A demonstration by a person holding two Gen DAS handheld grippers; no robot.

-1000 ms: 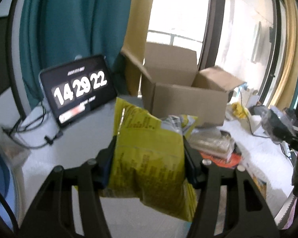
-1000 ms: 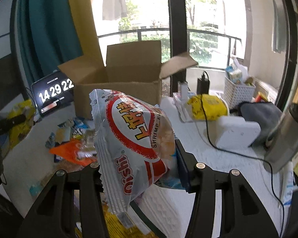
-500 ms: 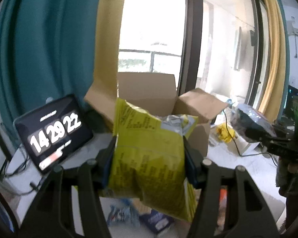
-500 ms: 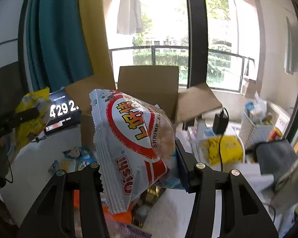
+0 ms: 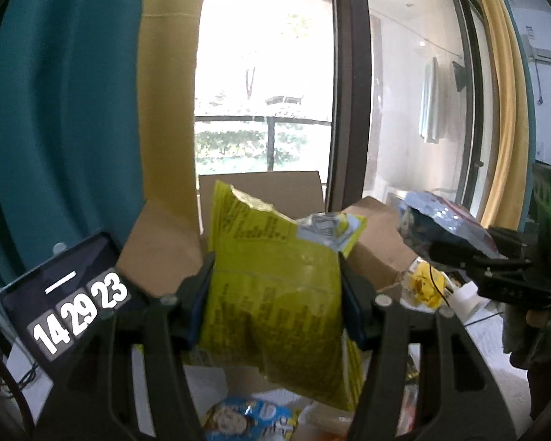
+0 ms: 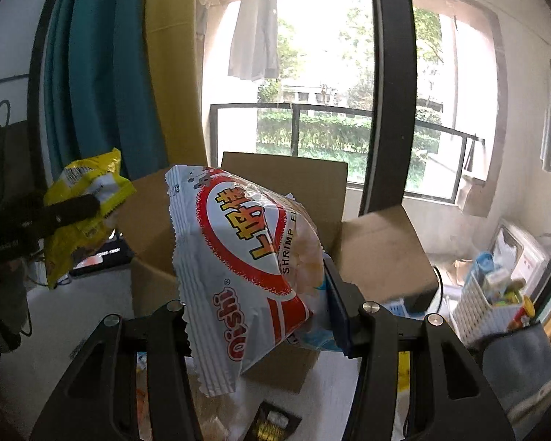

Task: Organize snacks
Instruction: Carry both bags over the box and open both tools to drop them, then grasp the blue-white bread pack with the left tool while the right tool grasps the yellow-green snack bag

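The right claw (image 6: 255,294) grips a shrimp-chip bag (image 6: 246,268) before an open cardboard box (image 6: 378,253).

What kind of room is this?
Probably a lived-in home room by a balcony: curtains beside a tall window, laundry hanging outside above the railing, and a white table with a cardboard box and a basket.

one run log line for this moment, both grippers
left hand-held gripper: shut on yellow snack bag | right hand-held gripper: shut on shrimp chips bag | cardboard box: open, ahead
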